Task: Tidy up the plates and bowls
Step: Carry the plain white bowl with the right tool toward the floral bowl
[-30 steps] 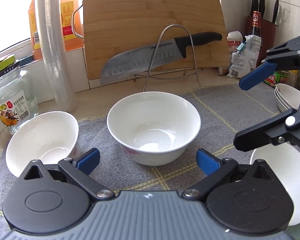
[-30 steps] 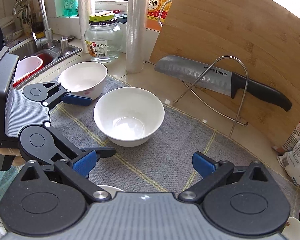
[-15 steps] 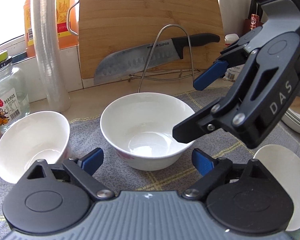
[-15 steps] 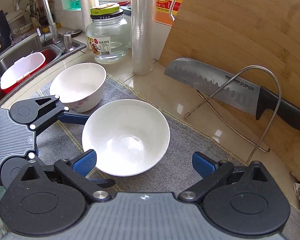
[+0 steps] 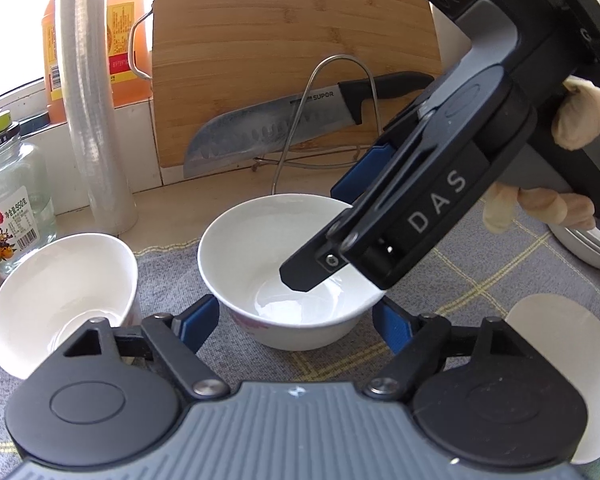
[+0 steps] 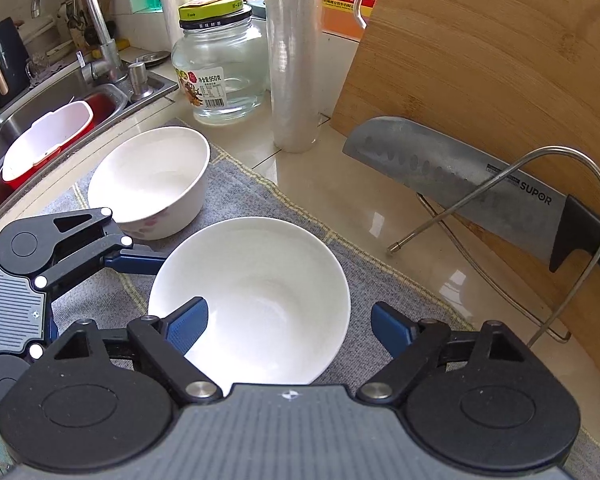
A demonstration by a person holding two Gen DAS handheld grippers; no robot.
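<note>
We are at the grasping step for the round white ceramic bowl (image 6: 256, 300), which sits upright at the middle of the grey checked cloth mat (image 6: 380, 280) on the counter. The right gripper (image 6: 288, 326) straddles the bowl's rim: one blue pad (image 6: 188, 326) hangs inside the bowl and the other outside its wall, and the jaws are closing but, as far as we can tell, not yet pressing on the rim. The left gripper (image 5: 298, 326) waits low in front of the same bowl, its jaws also closing, with the bowl's near wall between the pads and no contact visible. A second white bowl with a pink pattern (image 6: 152, 184) stands tilted near the steel sink (image 6: 60, 104). In our judgement, the next move calls for completing the pinch on the rim, then lifting straight up for stacking.
</note>
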